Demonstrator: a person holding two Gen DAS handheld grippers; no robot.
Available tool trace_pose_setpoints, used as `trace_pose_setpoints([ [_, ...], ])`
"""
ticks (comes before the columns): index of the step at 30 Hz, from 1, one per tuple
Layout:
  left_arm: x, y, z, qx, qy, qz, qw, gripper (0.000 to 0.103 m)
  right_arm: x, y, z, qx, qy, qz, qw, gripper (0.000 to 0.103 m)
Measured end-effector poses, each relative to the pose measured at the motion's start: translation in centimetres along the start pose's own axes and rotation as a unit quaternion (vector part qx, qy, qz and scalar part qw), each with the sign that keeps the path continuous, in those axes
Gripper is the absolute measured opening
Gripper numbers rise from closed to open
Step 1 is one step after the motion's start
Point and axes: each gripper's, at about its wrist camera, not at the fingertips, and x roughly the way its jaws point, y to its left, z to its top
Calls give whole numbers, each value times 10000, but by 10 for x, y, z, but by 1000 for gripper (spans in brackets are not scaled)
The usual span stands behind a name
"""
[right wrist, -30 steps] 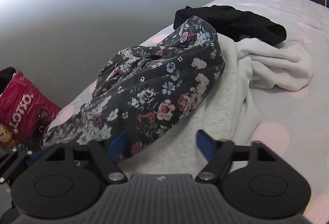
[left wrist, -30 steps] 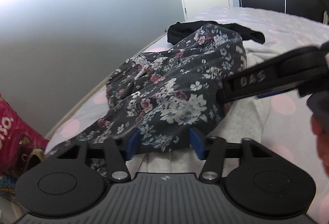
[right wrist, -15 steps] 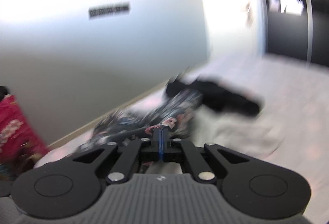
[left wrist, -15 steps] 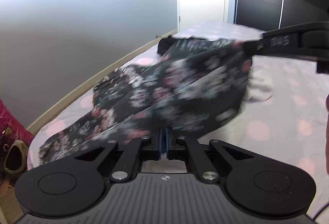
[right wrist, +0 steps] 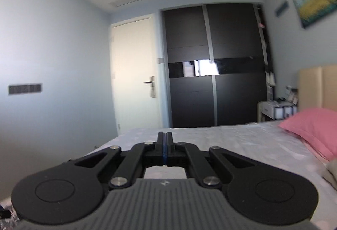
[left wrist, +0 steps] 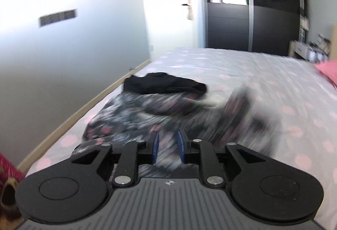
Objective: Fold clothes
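Across the middle of the left wrist view we see the floral garment [left wrist: 160,116] lying blurred and rumpled on the bed [left wrist: 263,74], just below a black garment [left wrist: 164,85], with our left gripper [left wrist: 168,146] over its near edge, blue pads a little apart and nothing clamped. Our right gripper [right wrist: 165,148] is pressed together at lower centre, apparently empty. We judge folding barely begun: nothing is yet flat or creased.

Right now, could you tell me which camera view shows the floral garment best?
The left wrist view: the floral garment lies blurred on the bed ahead of the left gripper, beside a black garment. The right wrist view faces the wardrobe and shows none of it clearly.
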Motion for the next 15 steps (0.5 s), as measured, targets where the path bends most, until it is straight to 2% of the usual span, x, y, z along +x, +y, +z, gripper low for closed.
trace_pose_setpoints([
  [2,3,-18,-4,246,134,-115,9995,21,-11,-42,9,66,375,-14,9993,0],
  [5,8,-33,-10,423,348,-244,9982,23,-17,-73,-5,42,1138,238,9932,0],
  [7,10,-39,-14,449,461,-308,9975,29,-22,-82,-22,127,1477,400,9881,0],
  [8,8,-40,-15,445,483,-306,9974,31,-21,-83,-30,177,1609,493,9856,0],
  [10,-4,-44,-23,434,473,-222,9977,42,-21,-76,-47,212,1861,682,9799,2],
  [14,-18,-34,-32,387,518,-31,9979,43,-20,-46,-73,190,2200,1056,9696,6],
  [15,-18,-26,-33,315,545,35,9980,44,-19,-39,-78,140,2246,1140,9677,10],
])
